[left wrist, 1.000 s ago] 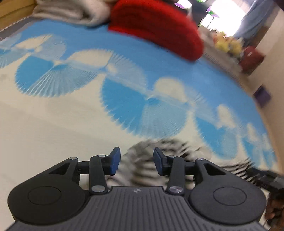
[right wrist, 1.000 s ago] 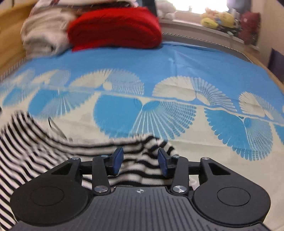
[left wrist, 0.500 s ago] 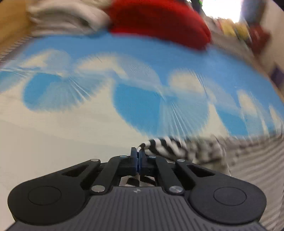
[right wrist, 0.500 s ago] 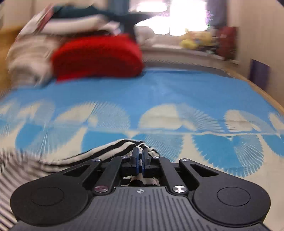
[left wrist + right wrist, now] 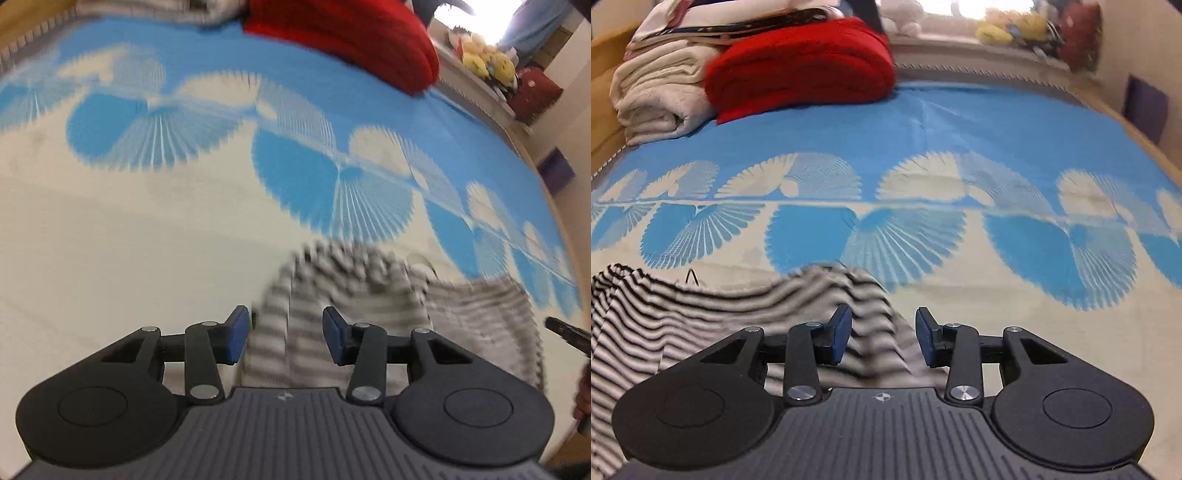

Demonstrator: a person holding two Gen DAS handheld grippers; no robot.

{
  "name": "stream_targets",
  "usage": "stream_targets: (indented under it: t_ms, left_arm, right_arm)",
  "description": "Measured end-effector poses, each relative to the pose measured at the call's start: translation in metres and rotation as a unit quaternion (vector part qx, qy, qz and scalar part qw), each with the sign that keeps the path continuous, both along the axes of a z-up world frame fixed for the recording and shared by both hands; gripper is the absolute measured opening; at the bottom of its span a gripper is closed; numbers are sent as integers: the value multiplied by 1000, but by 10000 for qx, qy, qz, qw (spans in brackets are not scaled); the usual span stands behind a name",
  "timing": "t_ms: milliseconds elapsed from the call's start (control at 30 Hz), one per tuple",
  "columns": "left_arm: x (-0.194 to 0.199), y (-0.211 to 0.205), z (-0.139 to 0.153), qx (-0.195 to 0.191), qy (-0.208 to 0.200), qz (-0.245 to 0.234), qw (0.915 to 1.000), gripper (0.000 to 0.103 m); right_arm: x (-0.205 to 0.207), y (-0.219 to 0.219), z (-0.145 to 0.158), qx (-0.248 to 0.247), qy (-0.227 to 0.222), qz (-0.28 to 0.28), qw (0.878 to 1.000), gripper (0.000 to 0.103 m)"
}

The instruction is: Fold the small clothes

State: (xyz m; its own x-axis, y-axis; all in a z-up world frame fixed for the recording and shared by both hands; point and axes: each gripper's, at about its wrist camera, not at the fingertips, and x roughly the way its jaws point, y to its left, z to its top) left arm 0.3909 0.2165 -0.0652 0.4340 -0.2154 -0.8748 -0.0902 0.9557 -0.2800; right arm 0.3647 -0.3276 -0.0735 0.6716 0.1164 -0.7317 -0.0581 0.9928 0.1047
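A black-and-white striped garment lies on the blue and cream patterned sheet, blurred in the left wrist view. My left gripper is open just above its left edge, the cloth showing between the blue pads. In the right wrist view the same striped garment spreads to the lower left. My right gripper is open over its right end, holding nothing. Part of the right gripper shows at the far right of the left wrist view.
A folded red blanket and a cream blanket are stacked at the far end of the bed. Soft toys sit on the window ledge. A wooden bed edge runs along the right.
Both grippers were shut on the striped garment half a second ago; both have now opened and let it drop onto the sheet.
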Motion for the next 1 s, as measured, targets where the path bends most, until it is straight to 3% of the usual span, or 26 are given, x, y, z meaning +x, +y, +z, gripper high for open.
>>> stream_targets:
  t_ms: [200,467,500,533,567,733,767,800,900,933,1000]
  left_arm:
    - [-49,7,-12,-6,534,-745,9958,49]
    - [-87,-10,-41,221,1055,-1274,9860,49]
    - [-88,-13,-42,307,1034,-1283,9859,45]
    - [-88,-13,-42,349,996,-1284,9861,22]
    - [-89,-12,-39,329,932,-1283,9868,5]
    - [-100,16,4,5,112,-685,9976,4]
    - [-103,21,6,104,124,-650,9978,3]
    - [-106,21,0,456,276,-752,9957,3]
    - [-108,12,-33,871,1113,-1073,9841,3]
    - [-109,5,-37,1008,1160,-1278,9798,4]
    - [-108,0,-33,1104,1047,-1339,9792,9]
  right_arm:
    - [-48,-46,-22,444,1049,153,9934,46]
    - [-90,-55,-49,767,1794,234,9805,44]
    - [-92,-53,-48,756,1793,270,9805,30]
    - [-94,-52,-45,738,1726,321,9817,18]
    - [-96,-53,-41,789,1649,348,9825,13]
    - [-108,-91,-3,1556,1319,-148,9789,9]
    - [-112,-95,2,1528,1249,-182,9802,9]
    - [-117,-96,2,1406,1225,-185,9823,9]
    - [-121,-98,-23,1268,1827,-467,9738,8]
    - [-120,-95,-30,1154,1970,-491,9723,7]
    - [-117,-84,-36,815,2050,-361,9747,5]
